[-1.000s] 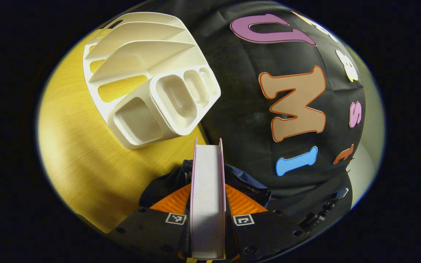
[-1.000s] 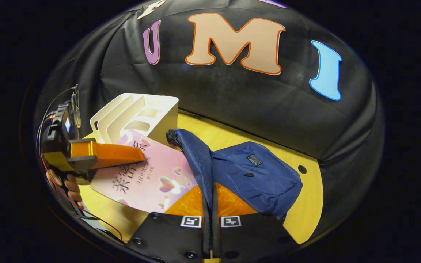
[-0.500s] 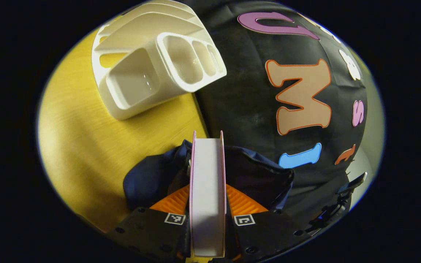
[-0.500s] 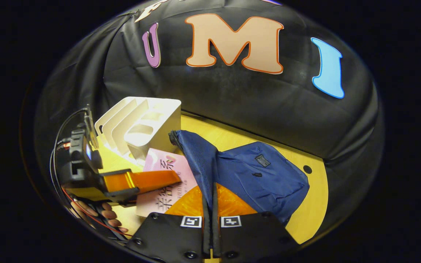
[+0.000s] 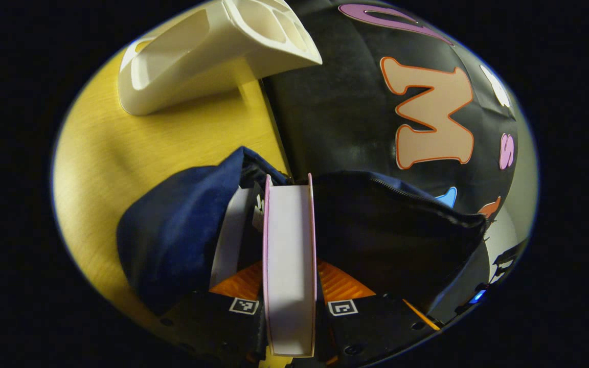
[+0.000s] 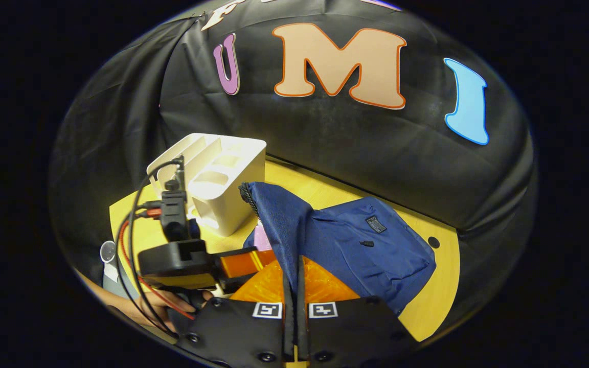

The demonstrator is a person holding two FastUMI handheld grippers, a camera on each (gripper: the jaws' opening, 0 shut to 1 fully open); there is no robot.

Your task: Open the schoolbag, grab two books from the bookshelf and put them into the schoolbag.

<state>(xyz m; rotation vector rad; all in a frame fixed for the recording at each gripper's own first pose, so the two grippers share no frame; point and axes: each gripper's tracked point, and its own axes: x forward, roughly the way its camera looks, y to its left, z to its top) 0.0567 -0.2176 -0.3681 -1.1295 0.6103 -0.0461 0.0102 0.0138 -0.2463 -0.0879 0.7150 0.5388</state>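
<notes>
Meanwhile, the left gripper (image 5: 289,276) clamps a pink book (image 5: 289,255) upright inside the open blue schoolbag (image 6: 371,250) on the table, whose flap edge the right gripper (image 6: 294,286) pinches.

book (image 6: 262,239) mostly hidden inside schoolbag (image 6: 371,245)

My left gripper view looks from very close into the open schoolbag (image 5: 182,230). My right gripper view looks along the table (image 6: 427,301) toward the wall. Both see the white bookshelf (image 5: 207,51).
</notes>
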